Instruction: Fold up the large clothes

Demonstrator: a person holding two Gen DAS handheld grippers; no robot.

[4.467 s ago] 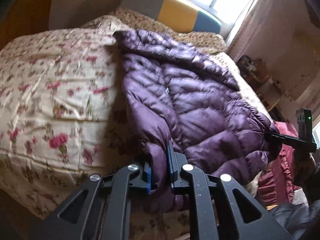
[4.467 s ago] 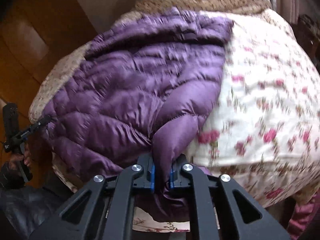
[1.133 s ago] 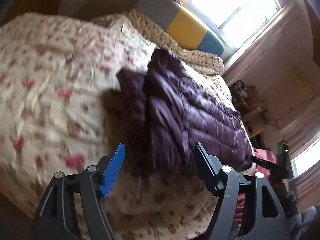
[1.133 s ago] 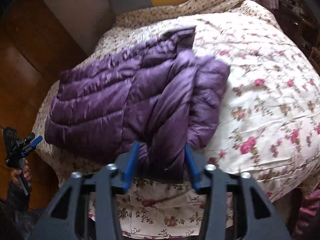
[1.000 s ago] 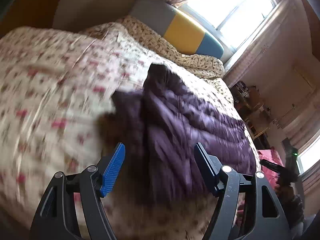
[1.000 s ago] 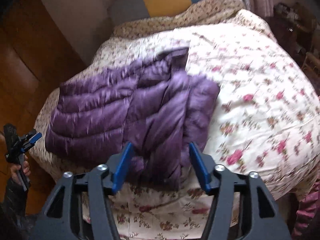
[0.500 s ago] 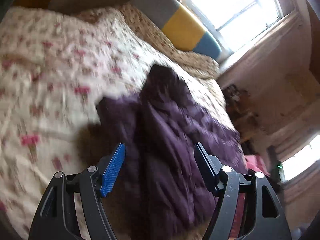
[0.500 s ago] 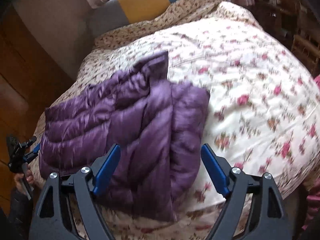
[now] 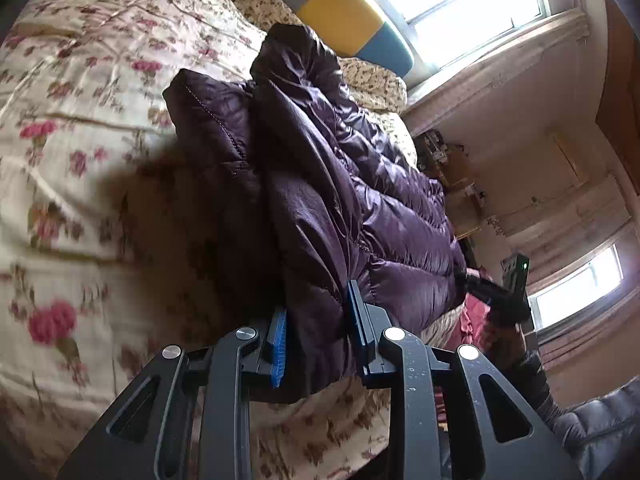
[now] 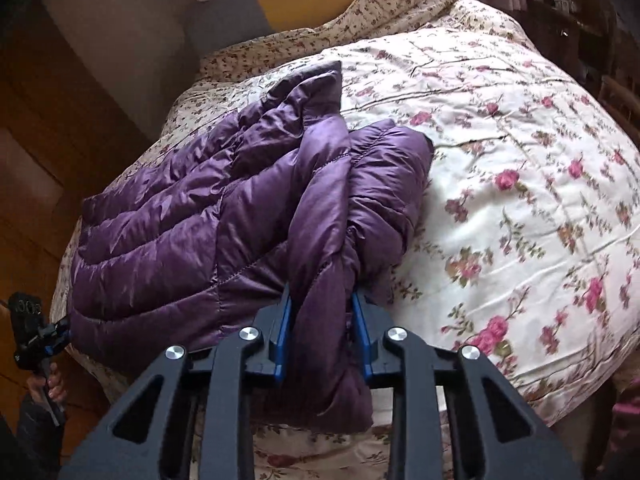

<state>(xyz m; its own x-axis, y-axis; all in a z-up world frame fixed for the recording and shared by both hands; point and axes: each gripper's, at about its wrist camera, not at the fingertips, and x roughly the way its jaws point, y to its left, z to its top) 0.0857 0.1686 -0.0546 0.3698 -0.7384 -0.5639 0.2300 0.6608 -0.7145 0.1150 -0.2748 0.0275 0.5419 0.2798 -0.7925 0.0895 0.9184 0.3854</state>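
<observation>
A purple quilted down jacket [image 9: 360, 184] lies folded lengthwise on a floral bedspread [image 9: 72, 128]. My left gripper [image 9: 316, 340] has closed on the jacket's near hem at one corner, with fabric bunched between its blue pads. In the right wrist view the jacket [image 10: 192, 224] lies with a sleeve folded over its top. My right gripper [image 10: 320, 332] has closed on the thick folded edge at the other near corner. Each gripper shows small in the other's view: the right one [image 9: 508, 292] and the left one [image 10: 36, 332].
The bed [image 10: 520, 184] has a grey, yellow and blue headboard cushion [image 9: 352, 24] under a bright window. Cluttered furniture [image 9: 448, 160] stands at the bed's far side. A wooden wardrobe [image 10: 36, 128] stands beside the bed. Red cloth [image 9: 472, 320] hangs at the bed's edge.
Both grippers were wide open above the jacket half a second ago. They have moved down onto its near edge and closed on the fabric.
</observation>
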